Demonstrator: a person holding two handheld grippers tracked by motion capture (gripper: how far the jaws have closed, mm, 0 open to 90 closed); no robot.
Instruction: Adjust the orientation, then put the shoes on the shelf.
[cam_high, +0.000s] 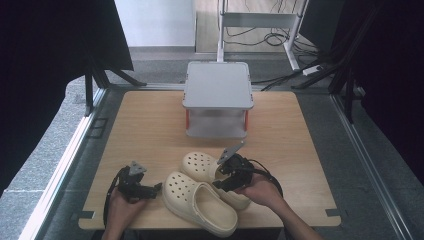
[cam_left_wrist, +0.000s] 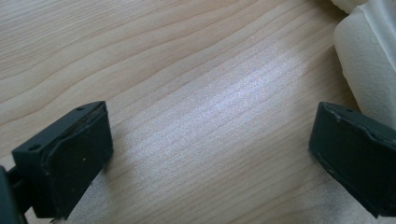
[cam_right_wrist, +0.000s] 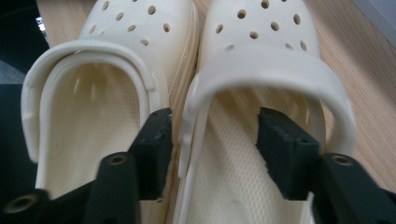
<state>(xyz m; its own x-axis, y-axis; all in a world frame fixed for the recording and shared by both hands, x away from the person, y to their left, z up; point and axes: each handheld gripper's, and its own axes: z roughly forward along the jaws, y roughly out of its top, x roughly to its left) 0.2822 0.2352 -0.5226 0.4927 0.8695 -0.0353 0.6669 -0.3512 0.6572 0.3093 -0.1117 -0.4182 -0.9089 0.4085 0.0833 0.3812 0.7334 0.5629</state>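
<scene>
Two clogs side by side before shelf

- The two cream clogs lie side by side, touching, at the near middle of the table; no gap between them for a jaw.
- A grey two-level stand blocks the far middle.
- Bare wood lies open left and right of the stand, and between stand and clogs.
- The left gripper sits just beside the nearer clog, narrowing that side.
- The right gripper straddles the other clog's inner wall.

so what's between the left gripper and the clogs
Nothing: bare table between the left gripper and the nearer clog, clearest in the high view.
</scene>
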